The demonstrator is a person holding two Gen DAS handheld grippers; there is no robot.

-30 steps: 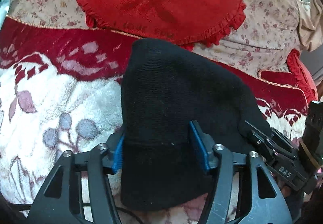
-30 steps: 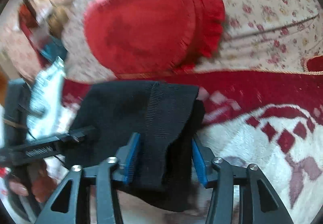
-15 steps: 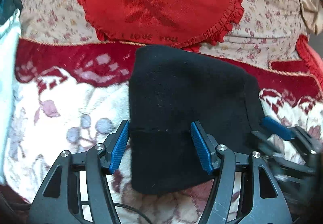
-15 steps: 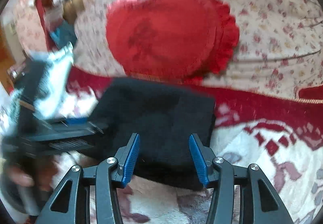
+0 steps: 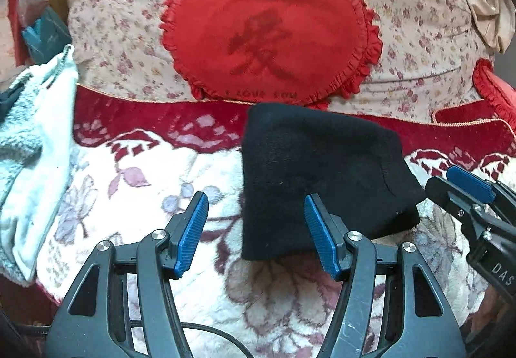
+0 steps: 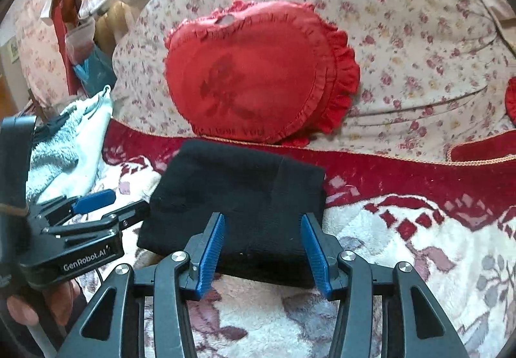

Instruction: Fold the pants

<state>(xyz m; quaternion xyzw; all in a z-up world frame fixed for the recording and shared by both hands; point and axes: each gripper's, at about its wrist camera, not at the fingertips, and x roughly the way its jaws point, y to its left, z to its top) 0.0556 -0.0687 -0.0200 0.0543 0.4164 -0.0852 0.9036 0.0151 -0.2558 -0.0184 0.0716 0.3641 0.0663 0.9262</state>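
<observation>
The black pants (image 5: 319, 171) lie folded into a compact block on the patterned blanket (image 5: 135, 196); they also show in the right wrist view (image 6: 238, 203). My left gripper (image 5: 254, 232) is open and empty, just in front of the block's near left corner. My right gripper (image 6: 262, 251) is open and empty, its fingers either side of the block's near edge without gripping it. The right gripper also shows in the left wrist view (image 5: 464, 193), at the block's right side. The left gripper also shows in the right wrist view (image 6: 96, 206), at the block's left side.
A red heart-shaped cushion (image 5: 267, 32) leans on a floral pillow (image 5: 419, 19) behind the pants. A pale blue and white fleece garment (image 5: 29, 138) lies at the left. A second red cushion (image 5: 493, 90) sits at the far right.
Both grippers let go of the pants and pulled back from them. The folded pants now rest flat on the blanket. The cameras rose, showing more of the cushion.
</observation>
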